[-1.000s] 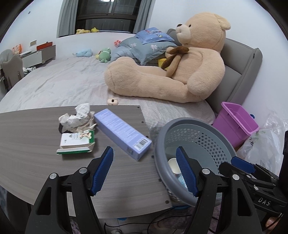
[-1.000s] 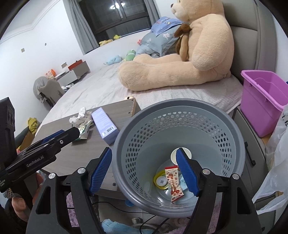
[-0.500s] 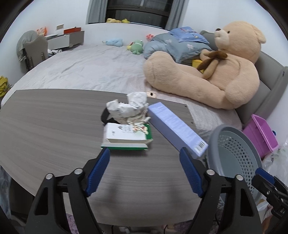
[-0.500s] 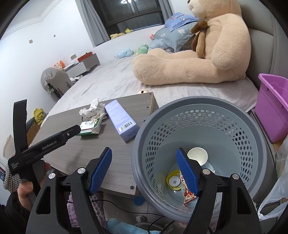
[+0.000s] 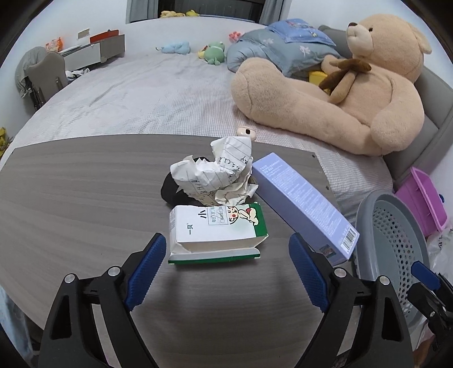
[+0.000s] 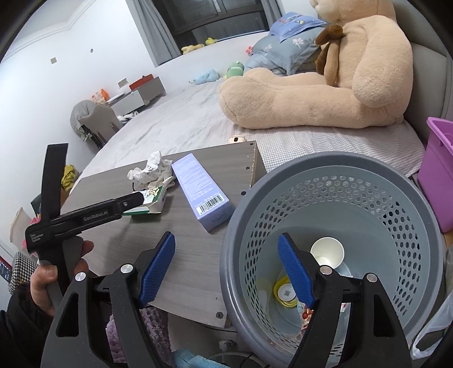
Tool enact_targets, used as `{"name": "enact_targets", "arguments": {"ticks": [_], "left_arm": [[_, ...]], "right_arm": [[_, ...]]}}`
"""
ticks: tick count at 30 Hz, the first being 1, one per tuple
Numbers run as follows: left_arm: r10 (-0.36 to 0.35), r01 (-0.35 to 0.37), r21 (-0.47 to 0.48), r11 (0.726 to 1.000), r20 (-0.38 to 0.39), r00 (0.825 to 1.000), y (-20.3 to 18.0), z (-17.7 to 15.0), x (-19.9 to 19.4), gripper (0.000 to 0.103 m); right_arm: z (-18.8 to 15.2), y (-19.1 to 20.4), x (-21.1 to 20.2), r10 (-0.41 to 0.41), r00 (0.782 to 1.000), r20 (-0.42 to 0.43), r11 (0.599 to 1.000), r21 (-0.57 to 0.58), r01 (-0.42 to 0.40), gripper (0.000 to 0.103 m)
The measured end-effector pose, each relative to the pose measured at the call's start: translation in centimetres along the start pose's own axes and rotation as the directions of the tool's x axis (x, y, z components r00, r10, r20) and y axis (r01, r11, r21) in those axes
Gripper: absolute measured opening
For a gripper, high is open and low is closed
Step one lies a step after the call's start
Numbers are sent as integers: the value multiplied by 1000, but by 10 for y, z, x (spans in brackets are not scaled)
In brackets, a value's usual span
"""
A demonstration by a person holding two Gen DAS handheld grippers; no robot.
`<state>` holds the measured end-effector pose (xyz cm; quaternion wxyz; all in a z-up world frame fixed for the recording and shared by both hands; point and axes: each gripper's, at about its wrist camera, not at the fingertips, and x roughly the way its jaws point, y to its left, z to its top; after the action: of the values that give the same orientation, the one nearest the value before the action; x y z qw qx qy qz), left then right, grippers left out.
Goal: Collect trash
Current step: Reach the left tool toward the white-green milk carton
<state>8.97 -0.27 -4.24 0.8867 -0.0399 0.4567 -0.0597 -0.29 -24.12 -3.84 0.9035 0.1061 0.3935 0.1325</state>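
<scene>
Left gripper [image 5: 225,266] jaws have just been opening, now wide and empty, carton [image 5: 216,230] just ahead on table [image 5: 70,198]; crumpled paper [image 5: 215,174] behind it, purple box [image 5: 305,203] at right reaching the table's edge. Only the right view shows inside bin [image 6: 424,226]: cup [image 6: 327,252], tape roll [image 6: 286,293]. Right gripper [image 6: 226,270] open, empty, straddling the bin's rim; bare tabletop at left.

I see white walls [image 6: 34,85], dark window [image 6: 215,14] with grey curtains, big bed [image 5: 136,93] in grey sheet, grey padded headboard [image 5: 433,113], grey chair [image 5: 42,73] at far left.
</scene>
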Motion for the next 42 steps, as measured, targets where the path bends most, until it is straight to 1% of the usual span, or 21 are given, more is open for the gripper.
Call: {"name": "enact_targets", "arguments": {"ticks": [6,11,19,24,30,42], "left_arm": [[34,-33,18,999,-2,999,-6,8,12,85],[60,-60,-2,998,-8,998,-8,11,18,85],[156,-157,29,987,11,988,-23,16,29,85],[197,-197,40,980,10,980,-24,13,32,85],[208,-208,26,978,2,978,-17,8,33,85],[188,-188,-41,981,-11,982,4,-7,23,85]], "right_arm": [[2,0,9,9,1000,-16,1000,0,-9,74],[2,-1,15,15,999,-29,1000,1,-15,74],[1,-3,17,21,999,-37,1000,9,-21,74],[0,-6,17,24,999,-34,999,23,-24,74],[-1,-5,16,32,999,-38,999,26,-31,74],[0,0,13,32,999,-32,999,17,-31,74]]}}
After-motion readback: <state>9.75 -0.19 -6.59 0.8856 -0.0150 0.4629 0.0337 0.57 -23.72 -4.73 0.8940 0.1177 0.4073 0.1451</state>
